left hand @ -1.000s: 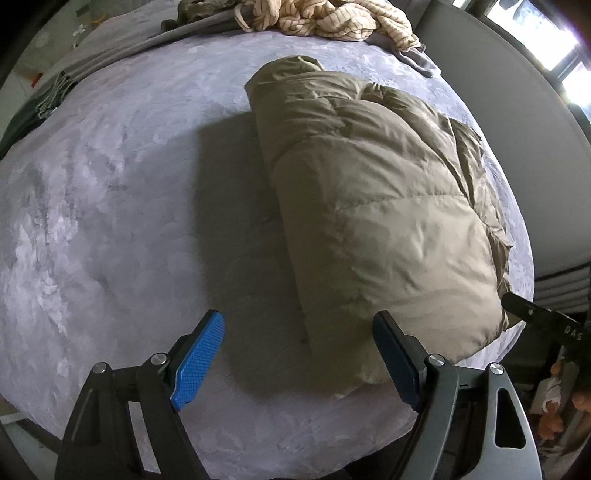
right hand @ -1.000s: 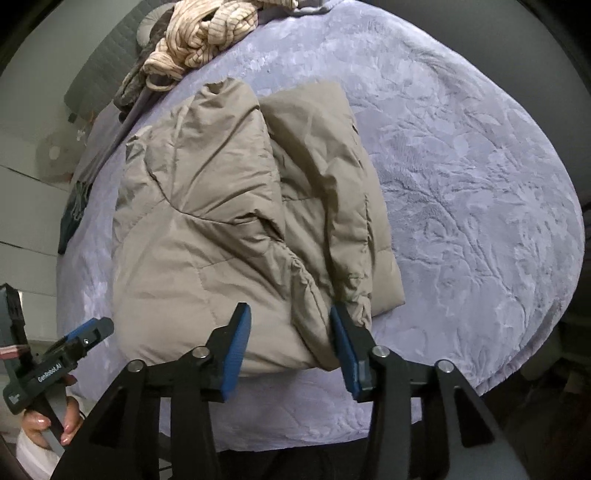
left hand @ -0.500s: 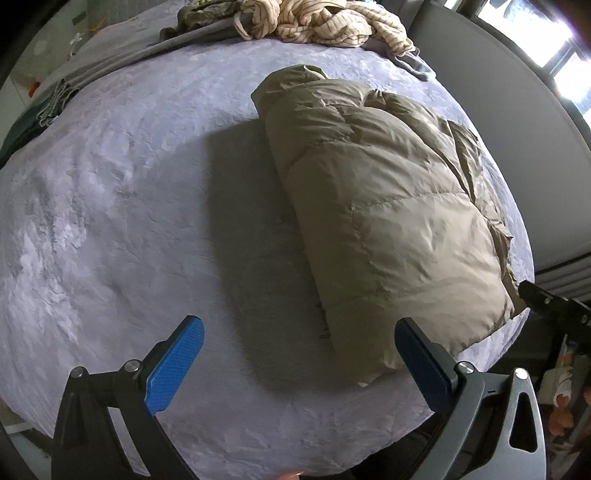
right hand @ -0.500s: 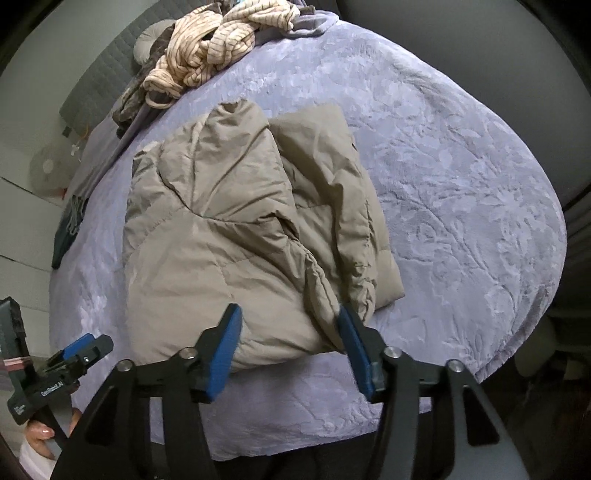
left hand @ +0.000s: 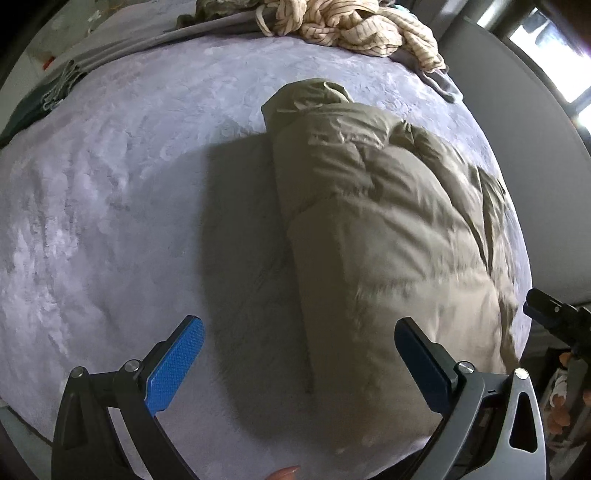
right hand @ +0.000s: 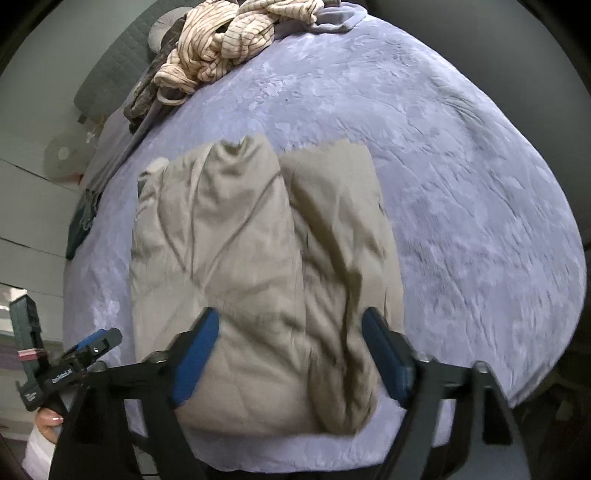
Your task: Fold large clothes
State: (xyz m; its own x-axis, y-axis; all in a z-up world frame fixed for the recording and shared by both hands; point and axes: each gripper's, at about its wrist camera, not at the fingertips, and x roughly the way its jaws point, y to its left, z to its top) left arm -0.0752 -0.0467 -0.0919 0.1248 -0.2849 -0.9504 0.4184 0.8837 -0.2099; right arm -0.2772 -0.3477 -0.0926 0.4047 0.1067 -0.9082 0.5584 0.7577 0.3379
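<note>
A khaki puffer jacket (left hand: 384, 229) lies folded on the lavender bedspread (left hand: 110, 206), near the front edge. In the right wrist view the jacket (right hand: 236, 266) shows a sleeve laid along its right side. My left gripper (left hand: 299, 363) is open and empty, above the jacket's left front edge. My right gripper (right hand: 290, 354) is open and empty, hovering over the jacket's near end. The left gripper also shows at the lower left of the right wrist view (right hand: 70, 369).
A cream striped garment (left hand: 351, 22) is piled at the far end of the bed, also in the right wrist view (right hand: 229, 40). Grey and dark green clothes (left hand: 55, 92) lie along the far left. A grey wall (left hand: 535, 147) borders the right side.
Both grippers have opened wider and moved forward over the jacket. The right gripper has let go of the jacket's sleeve fold.
</note>
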